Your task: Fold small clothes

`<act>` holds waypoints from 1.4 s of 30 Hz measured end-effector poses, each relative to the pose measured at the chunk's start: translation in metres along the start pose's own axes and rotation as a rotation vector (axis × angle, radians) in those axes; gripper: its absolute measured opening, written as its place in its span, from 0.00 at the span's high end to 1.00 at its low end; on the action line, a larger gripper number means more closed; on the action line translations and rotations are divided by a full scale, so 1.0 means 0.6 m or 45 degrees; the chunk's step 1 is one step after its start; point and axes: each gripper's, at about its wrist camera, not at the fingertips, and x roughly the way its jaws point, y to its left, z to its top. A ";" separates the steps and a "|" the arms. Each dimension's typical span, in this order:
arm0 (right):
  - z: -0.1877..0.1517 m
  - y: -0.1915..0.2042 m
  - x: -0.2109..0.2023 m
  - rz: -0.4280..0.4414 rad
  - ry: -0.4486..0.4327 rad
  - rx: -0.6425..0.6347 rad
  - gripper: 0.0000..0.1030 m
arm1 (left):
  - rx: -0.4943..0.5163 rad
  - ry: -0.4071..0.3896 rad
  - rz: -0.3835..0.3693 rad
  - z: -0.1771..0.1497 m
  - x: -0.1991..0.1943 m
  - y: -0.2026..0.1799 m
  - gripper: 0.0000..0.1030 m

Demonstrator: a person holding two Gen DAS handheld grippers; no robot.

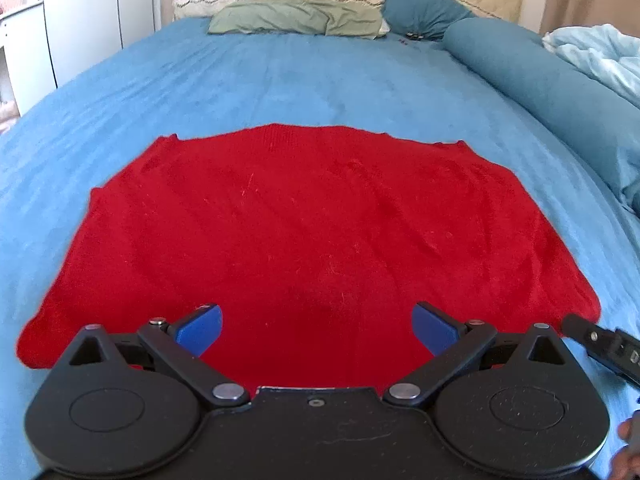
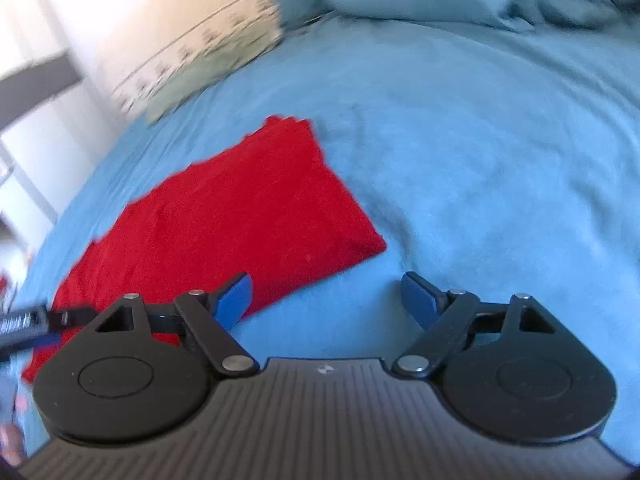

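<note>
The red sweater lies flat on the blue bed sheet, in a wide, almost rectangular shape. Its knit surface is smooth with only faint creases, and small light fibres show on it. The far edge is a little uneven, with small bumps at both corners.

The left hand-held gripper hovers over the near edge of the sweater, its blue fingers spread wide and holding nothing. The right hand-held gripper is also wide apart and empty, above the sheet just beside the sweater's right corner.

Farther away lie a green pillow and a teal bolster.
</note>
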 end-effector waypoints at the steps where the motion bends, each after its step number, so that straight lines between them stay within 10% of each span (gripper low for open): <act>1: -0.002 0.001 0.007 -0.009 -0.039 0.036 0.06 | -0.013 0.011 0.003 0.004 0.008 0.001 0.00; 13: 0.019 0.034 0.042 -0.144 -0.115 -0.009 0.72 | 0.003 0.135 0.111 0.031 0.084 0.019 0.00; 21: 0.116 0.159 -0.005 0.044 -0.123 -0.077 0.75 | -0.021 0.133 0.038 0.045 0.038 0.078 0.00; 27: 0.132 0.394 -0.036 0.514 -0.099 -0.434 0.75 | 0.012 0.062 0.085 0.021 -0.043 0.196 0.00; 30: 0.061 0.508 -0.015 0.771 0.116 -0.761 0.75 | -0.014 0.065 0.088 -0.011 -0.069 0.252 0.00; 35: -0.111 0.595 0.086 0.651 0.424 -1.114 0.76 | -0.074 0.120 0.077 -0.066 -0.075 0.309 0.00; 39: -0.133 0.595 0.110 0.660 0.450 -1.014 0.73 | -0.083 0.124 0.061 -0.090 -0.078 0.324 0.00; 42: -0.126 0.597 0.101 0.691 0.431 -1.009 0.52 | -0.087 0.115 0.045 -0.087 -0.077 0.330 0.00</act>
